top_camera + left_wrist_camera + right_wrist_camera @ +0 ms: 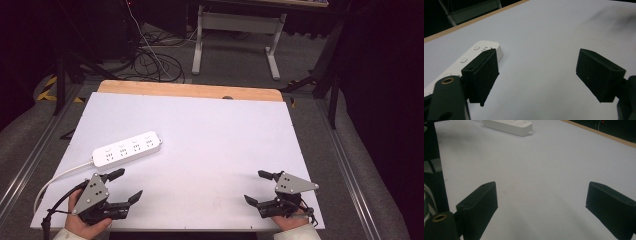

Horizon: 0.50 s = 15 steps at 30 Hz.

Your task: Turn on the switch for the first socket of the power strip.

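A white power strip (127,148) with several sockets lies on the left half of the white table top (210,135), its white cable (55,181) curving off toward the near left edge. My left gripper (127,185) rests near the front left corner, just in front of the strip, jaws wide open and empty. In the left gripper view the strip (474,53) lies beyond the left jaw, and the gripper (537,75) holds nothing. My right gripper (258,187) sits near the front right corner, open and empty. The right gripper view has the strip (509,125) far off.
The white sheet covers a wooden table whose bare strip (190,90) shows along the far edge. Beyond it stand a desk frame (235,40) and loose cables (150,60) on the floor. Metal rails (345,165) run along both sides.
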Motion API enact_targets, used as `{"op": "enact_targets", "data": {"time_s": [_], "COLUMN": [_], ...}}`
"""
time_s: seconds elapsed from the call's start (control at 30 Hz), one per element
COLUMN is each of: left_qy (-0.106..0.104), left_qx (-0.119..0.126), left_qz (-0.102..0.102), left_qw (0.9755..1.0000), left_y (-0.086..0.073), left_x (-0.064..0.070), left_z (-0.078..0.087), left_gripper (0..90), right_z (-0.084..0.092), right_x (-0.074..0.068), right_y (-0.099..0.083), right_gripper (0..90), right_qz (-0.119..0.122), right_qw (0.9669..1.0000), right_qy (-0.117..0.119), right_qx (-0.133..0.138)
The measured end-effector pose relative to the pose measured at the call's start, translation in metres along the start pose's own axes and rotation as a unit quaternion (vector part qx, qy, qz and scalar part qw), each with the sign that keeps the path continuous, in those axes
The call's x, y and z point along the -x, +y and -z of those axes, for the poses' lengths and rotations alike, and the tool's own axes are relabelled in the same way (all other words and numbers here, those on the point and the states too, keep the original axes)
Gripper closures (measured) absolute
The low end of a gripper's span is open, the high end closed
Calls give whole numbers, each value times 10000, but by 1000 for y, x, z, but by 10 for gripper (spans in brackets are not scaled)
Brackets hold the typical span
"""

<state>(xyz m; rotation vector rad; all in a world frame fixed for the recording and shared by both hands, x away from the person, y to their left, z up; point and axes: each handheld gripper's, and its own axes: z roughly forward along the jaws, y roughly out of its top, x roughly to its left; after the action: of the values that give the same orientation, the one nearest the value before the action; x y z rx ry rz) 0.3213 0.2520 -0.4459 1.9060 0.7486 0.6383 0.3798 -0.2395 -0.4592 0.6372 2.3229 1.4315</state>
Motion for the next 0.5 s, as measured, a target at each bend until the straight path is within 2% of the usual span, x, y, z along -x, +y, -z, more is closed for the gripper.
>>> {"op": "enact_targets", "data": {"time_s": [0.07,0.23,0.27,0.3,0.4,0.5], "left_qy": [47,-39,-8,111,199,166], "left_qx": [-19,-93,-114,-225,-267,-288], "left_qz": [18,119,103,26,-9,12], "left_qw": [10000,9999,9999,9997,9994,9994], "left_y": [3,10,11,13,15,17], "left_x": [0,-3,-4,-4,-4,-6], "left_z": [1,3,3,3,3,3], "left_gripper": [214,319,319,341,334,344], "right_z": [0,0,0,0,0,-1], "right_x": [0,0,0,0,0,-1], "right_y": [0,0,0,0,0,0], "right_gripper": [108,108,108,108,108,108], "right_qz": [-4,19,19,18,16,15], "right_qw": [10000,10000,10000,10000,10000,10000], "right_qy": [10,-2,-2,-4,7,5], "right_qx": [-5,-8,-8,-3,-12,-45]}}
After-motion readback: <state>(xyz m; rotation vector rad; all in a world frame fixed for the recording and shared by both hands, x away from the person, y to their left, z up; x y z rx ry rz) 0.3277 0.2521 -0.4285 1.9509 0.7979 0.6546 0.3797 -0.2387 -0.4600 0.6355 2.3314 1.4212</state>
